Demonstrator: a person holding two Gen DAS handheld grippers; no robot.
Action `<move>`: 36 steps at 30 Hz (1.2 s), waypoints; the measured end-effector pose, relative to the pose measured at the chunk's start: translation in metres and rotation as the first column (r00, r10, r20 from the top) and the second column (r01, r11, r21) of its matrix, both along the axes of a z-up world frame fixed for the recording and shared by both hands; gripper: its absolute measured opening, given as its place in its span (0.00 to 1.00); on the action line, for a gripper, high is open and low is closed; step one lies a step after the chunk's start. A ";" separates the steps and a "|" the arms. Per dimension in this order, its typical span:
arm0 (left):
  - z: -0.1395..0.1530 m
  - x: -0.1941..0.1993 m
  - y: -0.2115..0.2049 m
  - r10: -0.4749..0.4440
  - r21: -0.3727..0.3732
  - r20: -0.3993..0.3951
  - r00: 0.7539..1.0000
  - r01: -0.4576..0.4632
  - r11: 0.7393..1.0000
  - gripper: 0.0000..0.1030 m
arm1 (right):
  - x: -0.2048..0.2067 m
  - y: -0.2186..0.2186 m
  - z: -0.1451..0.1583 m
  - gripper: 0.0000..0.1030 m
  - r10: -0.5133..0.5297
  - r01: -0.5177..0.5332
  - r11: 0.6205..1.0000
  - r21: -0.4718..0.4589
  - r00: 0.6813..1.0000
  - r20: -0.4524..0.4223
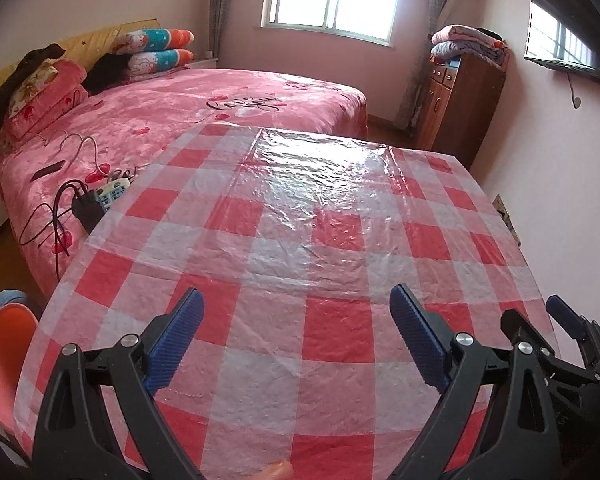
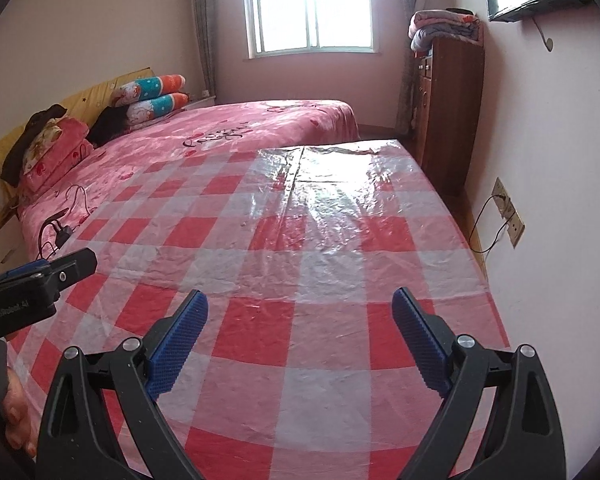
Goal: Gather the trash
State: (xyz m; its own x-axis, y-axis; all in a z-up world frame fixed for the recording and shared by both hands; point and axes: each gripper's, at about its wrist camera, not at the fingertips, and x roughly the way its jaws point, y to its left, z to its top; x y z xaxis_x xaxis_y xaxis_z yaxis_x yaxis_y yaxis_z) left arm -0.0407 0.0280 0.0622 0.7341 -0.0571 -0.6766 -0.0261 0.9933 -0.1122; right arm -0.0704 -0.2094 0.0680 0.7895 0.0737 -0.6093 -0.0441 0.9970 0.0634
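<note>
- Left gripper (image 1: 296, 344) hovered over the near end of the table (image 1: 340, 240), jaws spread wide, nothing between the blue pads (image 1: 176, 344).
- Right gripper (image 2: 300, 344) was alongside it over the same near edge, also released and empty.
- No trash showed in either view: the checked plastic cloth (image 2: 300, 240) was bare as far as could be seen. So the trash's location, heading and long axis could not be told; it was probably outside both views, or already gone.
- On the bed (image 1: 160, 120) to the left lay a power strip (image 1: 114, 192), a black adapter (image 1: 86, 210) with cables, and a dark flat item (image 1: 48, 169), possibly a phone or remote. None of these looked like trash.
- Risk, as I judged it: with no target in sight, a grab could land on the wrong thing, such as the strip or its cables, and drag the lot off the bed.
- Second risk: the cloth was thin, wrinkled and glossy. Pads closing low on it could pinch a fold and pull the sheet askew.
- Third: the two grippers sat close together; swinging either sideways to search could knock them together.
- An orange stool (image 1: 4, 360) stood at the left near corner and could be bumped in reaching down that side.
</note>
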 end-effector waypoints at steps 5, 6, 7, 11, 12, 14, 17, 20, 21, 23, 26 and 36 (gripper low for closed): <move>0.003 -0.004 -0.002 0.009 0.014 0.023 1.000 -0.009 1.000 0.91 | -0.002 -0.004 0.002 0.90 -0.007 0.007 1.000 0.004 1.000 0.011; 0.004 -0.004 -0.003 0.008 0.017 0.025 1.000 -0.009 1.000 0.91 | -0.002 -0.004 0.002 0.90 -0.008 0.008 1.000 0.004 1.000 0.013; 0.005 -0.005 -0.004 0.008 0.025 0.030 1.000 -0.009 1.000 0.91 | -0.003 -0.004 0.001 0.90 -0.008 0.008 1.000 0.003 1.000 0.014; 0.006 -0.007 -0.007 0.003 0.036 0.036 0.999 -0.004 0.999 0.92 | -0.003 -0.004 0.002 0.90 -0.006 0.006 1.000 -0.001 1.000 0.017; 0.006 -0.008 -0.007 0.002 0.038 0.036 0.999 -0.004 0.999 0.92 | -0.003 -0.004 0.002 0.90 -0.004 0.004 1.000 -0.003 1.000 0.019; 0.006 -0.009 -0.008 0.002 0.044 0.039 0.999 -0.004 0.999 0.92 | -0.004 -0.004 0.003 0.90 -0.001 0.001 1.000 -0.003 1.000 0.024; 0.007 -0.010 -0.009 0.005 0.054 0.045 0.999 -0.008 0.999 0.92 | -0.005 -0.004 0.003 0.90 0.003 -0.003 1.000 -0.004 1.000 0.025; 0.008 -0.011 -0.010 0.007 0.060 0.053 0.999 -0.011 0.998 0.92 | -0.005 -0.003 0.003 0.90 0.007 -0.007 1.000 -0.003 1.000 0.024; 0.008 -0.012 -0.010 0.008 0.062 0.055 0.998 -0.011 0.998 0.92 | -0.005 -0.004 0.002 0.90 0.008 -0.008 1.000 -0.003 1.000 0.023; 0.008 -0.011 -0.010 0.008 0.066 0.054 0.998 -0.012 0.998 0.92 | -0.005 -0.003 0.002 0.90 0.009 -0.009 1.000 -0.004 1.000 0.021; 0.008 -0.011 -0.010 0.008 0.070 0.056 0.998 -0.012 0.998 0.92 | -0.004 -0.002 0.001 0.90 0.012 -0.012 1.000 -0.004 1.000 0.018; 0.005 -0.012 -0.010 0.002 0.075 0.059 0.998 -0.007 0.997 0.92 | -0.004 0.001 -0.001 0.90 0.017 -0.017 1.000 -0.010 1.000 0.013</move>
State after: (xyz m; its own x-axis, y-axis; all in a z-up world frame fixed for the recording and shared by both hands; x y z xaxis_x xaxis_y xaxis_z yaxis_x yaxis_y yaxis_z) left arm -0.0524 0.0178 0.0672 0.7729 -0.0042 -0.6345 -0.0260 0.9989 -0.0384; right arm -0.0740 -0.2087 0.0666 0.7960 0.0812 -0.5999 -0.0619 0.9967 0.0528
